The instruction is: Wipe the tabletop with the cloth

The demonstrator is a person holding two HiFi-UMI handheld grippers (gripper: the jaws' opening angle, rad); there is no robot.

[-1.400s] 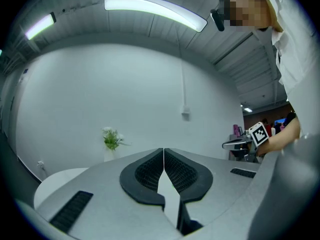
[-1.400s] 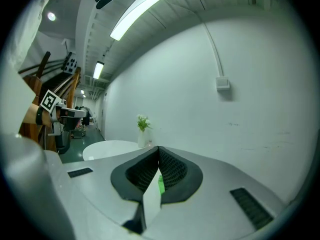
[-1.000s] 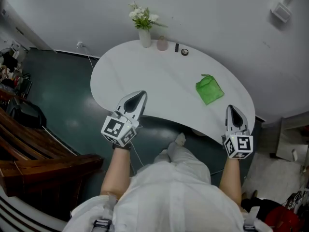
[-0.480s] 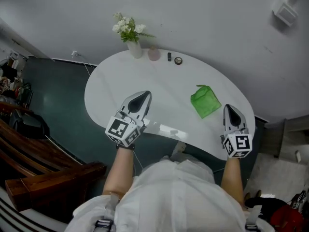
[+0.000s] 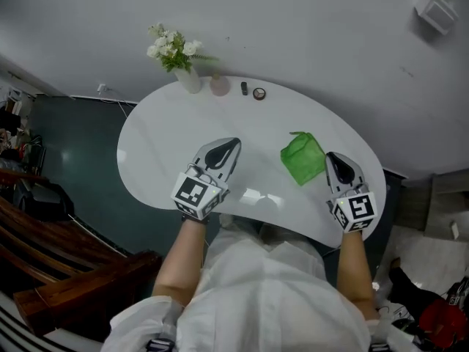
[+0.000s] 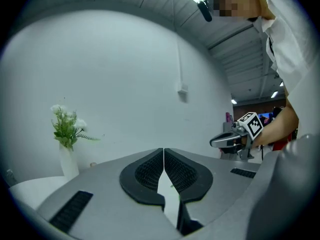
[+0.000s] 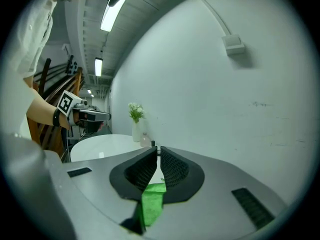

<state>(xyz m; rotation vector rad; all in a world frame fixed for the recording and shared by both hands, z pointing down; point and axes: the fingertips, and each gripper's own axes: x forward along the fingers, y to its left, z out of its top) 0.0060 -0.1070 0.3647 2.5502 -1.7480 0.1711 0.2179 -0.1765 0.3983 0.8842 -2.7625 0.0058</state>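
Note:
A crumpled green cloth lies on the white oval table, toward its right end. My right gripper hovers just right of the cloth with its jaws shut and nothing between them. In the right gripper view the cloth shows below the closed tips. My left gripper is over the middle of the table, left of the cloth, also shut and empty. In the left gripper view its pads meet at the tip.
A white vase of flowers, a small pink jar and two small dark items stand along the table's far edge by the grey wall. Dark floor and wooden furniture lie to the left.
Both grippers have moved forward from the near edge to over the tabletop. The right one has come up beside the green cloth. Both stay shut.

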